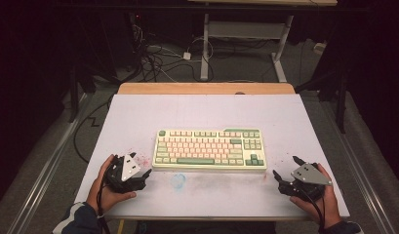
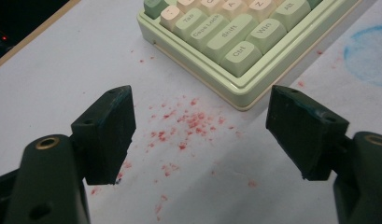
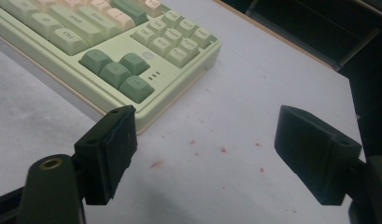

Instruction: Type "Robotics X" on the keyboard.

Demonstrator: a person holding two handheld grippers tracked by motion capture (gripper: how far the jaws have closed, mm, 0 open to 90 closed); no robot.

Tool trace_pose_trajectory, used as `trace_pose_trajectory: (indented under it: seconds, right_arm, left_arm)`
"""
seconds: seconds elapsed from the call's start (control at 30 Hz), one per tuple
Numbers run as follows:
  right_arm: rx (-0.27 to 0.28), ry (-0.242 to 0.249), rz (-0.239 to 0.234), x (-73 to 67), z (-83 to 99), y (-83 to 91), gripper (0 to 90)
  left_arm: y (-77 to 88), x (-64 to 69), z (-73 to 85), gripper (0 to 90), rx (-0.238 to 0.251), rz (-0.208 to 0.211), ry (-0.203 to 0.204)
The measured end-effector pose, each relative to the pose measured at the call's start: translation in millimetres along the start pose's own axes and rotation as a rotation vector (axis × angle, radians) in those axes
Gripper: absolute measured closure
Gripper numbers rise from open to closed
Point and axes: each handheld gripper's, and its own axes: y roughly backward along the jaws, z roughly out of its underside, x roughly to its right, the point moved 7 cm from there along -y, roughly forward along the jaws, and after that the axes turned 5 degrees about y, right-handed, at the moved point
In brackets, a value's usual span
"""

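The left gripper [image 1: 143,176] rested on the counter [image 1: 138,117] just off the keyboard's [image 1: 210,148] near-left corner, jaws wide and empty. The keyboard lay flat mid-counter, square to the person. The right gripper [image 1: 284,171] sat off its near-right corner, also gaping with nothing held. This looked like the approach step: next, each gripper would need to close in on its own end of the keyboard. Red specks [image 2: 188,122] and a blue smudge [image 1: 178,181] marked the counter in front of the keyboard; nothing blocked either path.
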Motion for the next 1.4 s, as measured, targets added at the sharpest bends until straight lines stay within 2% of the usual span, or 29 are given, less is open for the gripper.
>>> trace_pose_trajectory:
  seconds: [0.23,0.4,0.63,0.77,0.8,0.87,0.93,1.0,1.03,1.07,1.1,1.13,1.17,1.23,1.27,1.33,1.37,1.4]
  right_arm:
    - [-0.002,0.004,0.008,-0.1,-0.4,1.8,21.8]
    - [-0.018,0.012,0.013,0.8,1.4,1.3,24.1]
    - [-0.008,0.010,-0.013,-0.8,-2.5,-3.0,24.1]
    - [-0.004,0.003,-0.030,-1.4,-5.5,-7.5,24.3]
    - [0.021,-0.006,-0.052,-0.5,-10.4,-6.8,30.4]
    - [0.024,-0.011,-0.088,-1.1,-16.4,-7.9,39.7]
    - [0.019,-0.011,-0.107,-3.5,-22.6,-11.6,50.7]
    - [0.022,-0.005,-0.161,-9.9,-30.3,-16.4,64.1]
    - [0.022,-0.005,-0.161,-9.9,-30.3,-16.4,64.1]
    - [0.016,0.015,-0.195,-16.2,-39.1,-23.6,74.5]
    - [0.019,0.014,-0.217,-18.9,-43.8,-27.6,79.0]
    - [0.019,0.014,-0.217,-18.9,-43.8,-27.6,79.0]
    - [0.006,0.019,-0.257,-24.9,-51.9,-36.9,84.1]
    - [0.007,0.025,-0.271,-27.7,-55.7,-41.4,86.8]
    - [-0.007,0.039,-0.294,-33.8,-61.7,-51.1,90.0]
    - [-0.008,0.042,-0.308,-36.8,-64.7,-55.7,90.0]
    - [-0.011,0.053,-0.326,-43.3,-72.0,-66.0,90.0]
    - [-0.011,0.053,-0.326,-43.3,-72.0,-66.0,90.0]
  left_arm:
    - [3.8,2.9,-0.1,22.5,0.007,0.020,-0.009]
    - [4.3,-1.1,-1.2,22.5,0.009,0.007,-0.001]
    - [2.7,-0.8,-1.6,22.5,0.001,0.013,-0.002]
    - [-4.2,-1.0,-6.7,22.5,0.005,0.023,0.020]
    - [-5.6,-0.5,-8.1,22.5,0.006,0.028,0.026]
    - [-9.7,-0.3,-12.9,22.4,0.015,0.029,0.031]
    - [-14.6,1.0,-20.0,22.5,0.032,0.037,0.072]
    - [-20.9,2.7,-24.3,22.5,0.033,0.036,0.092]
    - [-24.6,4.6,-25.5,22.5,0.033,0.038,0.086]
    - [-28.2,6.6,-27.0,22.5,0.035,0.037,0.079]
    - [-31.2,8.8,-28.7,22.5,0.033,0.044,0.074]
    - [-34.3,10.9,-30.9,22.5,0.034,0.050,0.076]
    - [-37.1,12.2,-33.3,22.5,0.036,0.050,0.074]
    - [-41.9,15.4,-37.5,22.7,0.037,0.065,0.082]
    - [-44.7,16.6,-39.0,23.7,0.037,0.065,0.081]
    - [-50.6,18.5,-39.9,25.4,0.026,0.060,0.065]
    - [-55.5,21.5,-41.1,25.9,0.018,0.065,0.069]
    - [-55.5,21.5,-41.1,26.2,0.018,0.065,0.069]
